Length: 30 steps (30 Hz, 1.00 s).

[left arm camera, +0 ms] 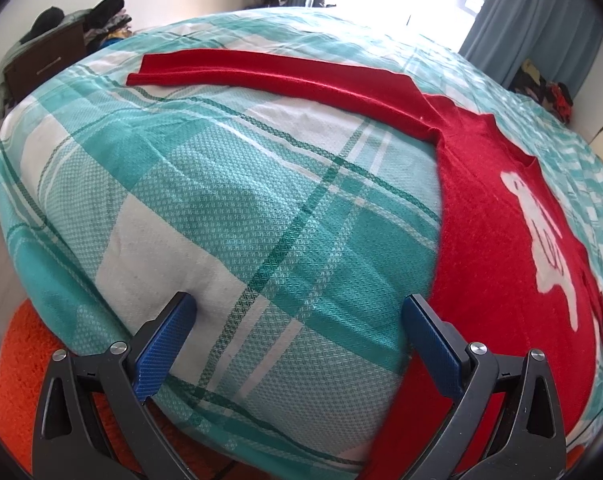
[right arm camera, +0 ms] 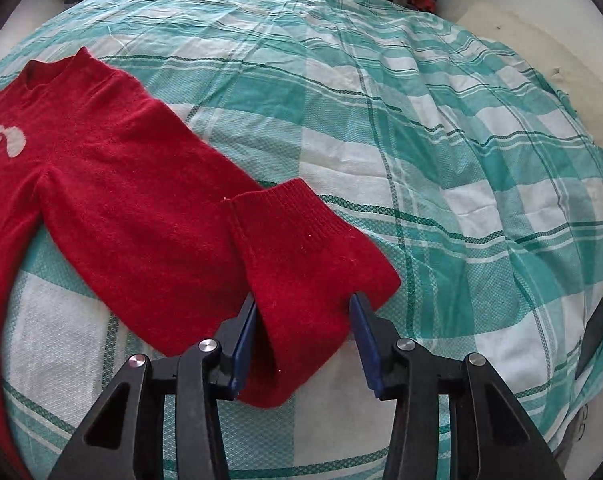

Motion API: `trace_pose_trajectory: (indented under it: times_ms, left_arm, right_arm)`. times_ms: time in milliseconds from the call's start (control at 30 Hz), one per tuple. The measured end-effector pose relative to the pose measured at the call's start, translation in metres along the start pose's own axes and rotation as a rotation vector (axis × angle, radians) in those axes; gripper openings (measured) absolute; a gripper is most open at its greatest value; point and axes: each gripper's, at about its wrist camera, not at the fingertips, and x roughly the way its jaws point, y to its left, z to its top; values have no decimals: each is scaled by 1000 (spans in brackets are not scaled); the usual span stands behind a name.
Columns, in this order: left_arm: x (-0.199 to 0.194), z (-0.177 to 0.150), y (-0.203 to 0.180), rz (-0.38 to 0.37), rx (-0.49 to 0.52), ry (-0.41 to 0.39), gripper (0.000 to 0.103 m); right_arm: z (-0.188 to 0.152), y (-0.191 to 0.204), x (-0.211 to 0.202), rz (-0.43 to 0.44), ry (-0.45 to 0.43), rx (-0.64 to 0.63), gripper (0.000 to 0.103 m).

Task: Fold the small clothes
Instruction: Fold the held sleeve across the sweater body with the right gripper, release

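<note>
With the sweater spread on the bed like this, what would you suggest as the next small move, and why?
Probably close the right gripper on the folded-back right sleeve of the red knitted sweater: its open blue pads already straddle the sleeve fold, so a pinch should secure it for carrying across the body. The left gripper hangs open over the green-and-white checked bedspread, beside the sweater's edge, holding nothing.

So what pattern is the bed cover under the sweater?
The bed cover is a teal-and-white plaid with thin dark green lines, clearest in the right wrist view.
</note>
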Motion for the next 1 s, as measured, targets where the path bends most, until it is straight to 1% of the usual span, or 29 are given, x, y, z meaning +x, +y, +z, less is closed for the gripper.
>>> trace_pose_trajectory:
  times_ms: [33,67,100,133,167,200,267,300,333,400,467,533,600,633,667,700,733,767,833,867,933,1000]
  left_arm:
    - [1,0,0,2,0,0,102]
    - [1,0,0,2,-1,0,102]
    - [1,1,0,0,-2,0,102]
    - [1,1,0,-2,-3,0,102]
    - [1,0,0,-4,-5,1,102]
    - [2,0,0,-5,-6,1,102]
    - [2,0,0,-5,-9,0,102]
    - [2,0,-1,-4,-11,0,102]
    - [3,1,0,-3,-13,1,102]
    - [3,2,0,-4,-17,2,102]
    - [3,2,0,-7,-17,2,102]
    - [3,2,1,-12,-18,3,102]
    - [2,2,2,-16,-18,5,102]
    - [2,2,3,-17,-18,6,102]
    - [2,2,4,-18,-18,8,102]
    - [2,1,4,-20,-17,9,102]
    - [2,1,5,-23,-18,11,102]
    - [1,1,6,-26,-19,13,102]
    - [1,0,10,-37,-32,19,102]
    - [2,0,12,-42,-42,22,102]
    - [3,1,14,-47,-57,28,102]
    - [3,1,13,-46,-65,28,102]
  right_arm:
    - [-1,-1,1,-16,7,-9,14]
    - [-2,-6,-1,-19,4,10,3]
    - [-3,-14,-6,-9,-13,66,3]
    - [-4,-25,-12,16,-34,150,3]
    - [-7,-39,-19,66,-54,260,3]
    - [-10,-54,-25,142,-80,387,3]
    - [-16,-80,-37,353,-158,639,3]
    - [-16,-86,-43,446,-194,729,3]
    - [-11,-88,-50,522,-228,782,3]
    - [9,-78,-68,644,-292,805,4]
    - [38,-54,-90,769,-342,783,4]
    - [68,-17,-109,887,-359,761,4]
    - [90,26,-121,1020,-350,755,4]
    - [101,53,-126,1054,-327,713,7]
    - [112,82,-129,1068,-295,636,23]
    - [121,114,-128,1065,-227,537,65]
    - [127,142,-121,1047,-130,458,83]
    - [126,159,-114,1046,-80,436,83]
    - [115,166,-104,1120,-65,471,82]
    - [109,160,-100,1125,-75,499,82]
    - [97,139,-89,1098,-92,551,82]
    - [86,105,-76,1032,-93,620,82]
